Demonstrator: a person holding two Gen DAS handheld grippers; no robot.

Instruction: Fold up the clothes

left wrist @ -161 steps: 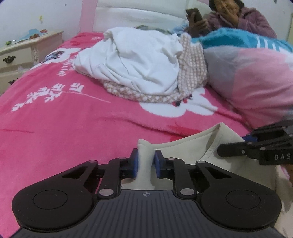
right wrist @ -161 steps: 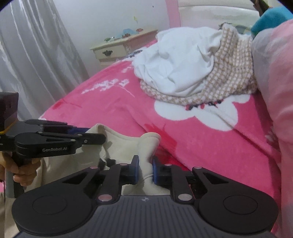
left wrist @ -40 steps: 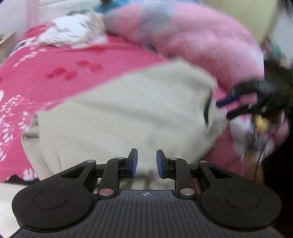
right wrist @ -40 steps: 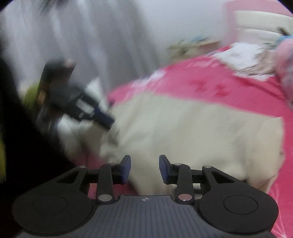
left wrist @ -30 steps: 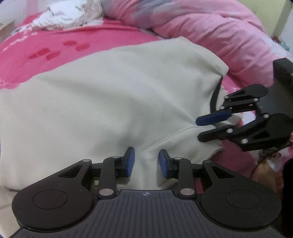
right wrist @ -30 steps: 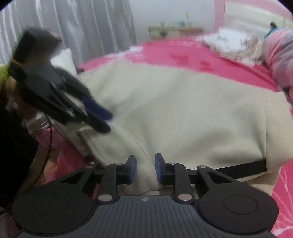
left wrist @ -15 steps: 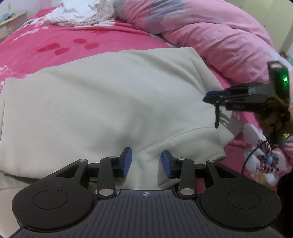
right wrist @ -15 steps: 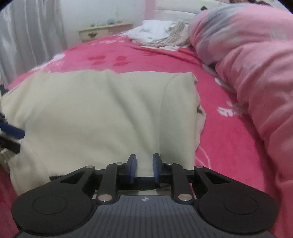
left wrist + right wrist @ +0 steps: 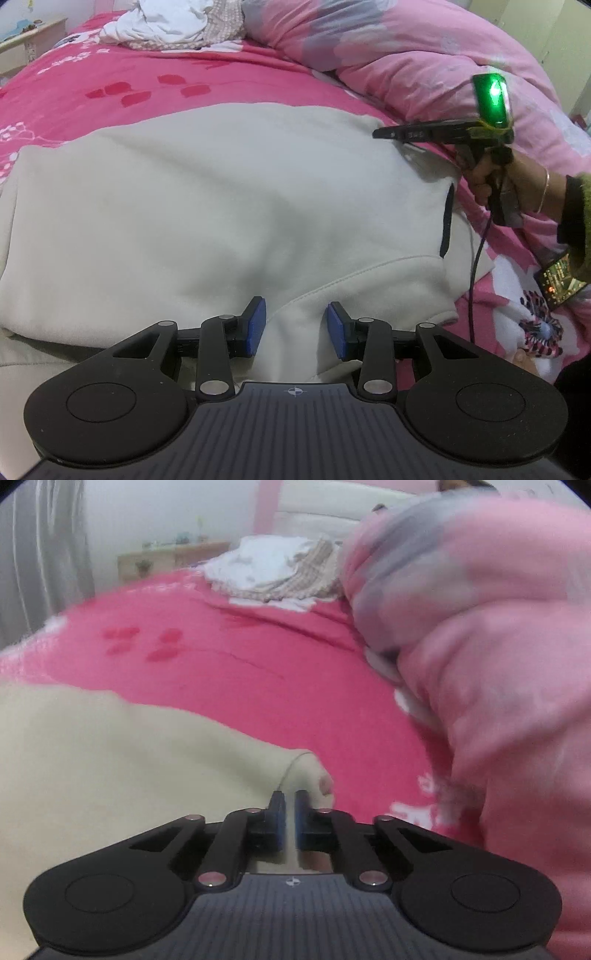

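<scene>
The cream fleece sweatshirt (image 9: 229, 206) is lying flat, unfolded, as the right gripper (image 9: 290, 814) is pinching its corner and the left gripper (image 9: 295, 325) is gaping over its hem

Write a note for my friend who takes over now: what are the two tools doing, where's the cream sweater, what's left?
Left tool: open, pads on either side of a seam ridge of the cream sweater, not pinching.
Right tool: shut on the sweater's far corner.
Sweater: spread flat on the pink bedspread; no fold is visible yet.
More clothes wait piled near the headboard.
Left to do: fold the sweater, then the pile.
</scene>
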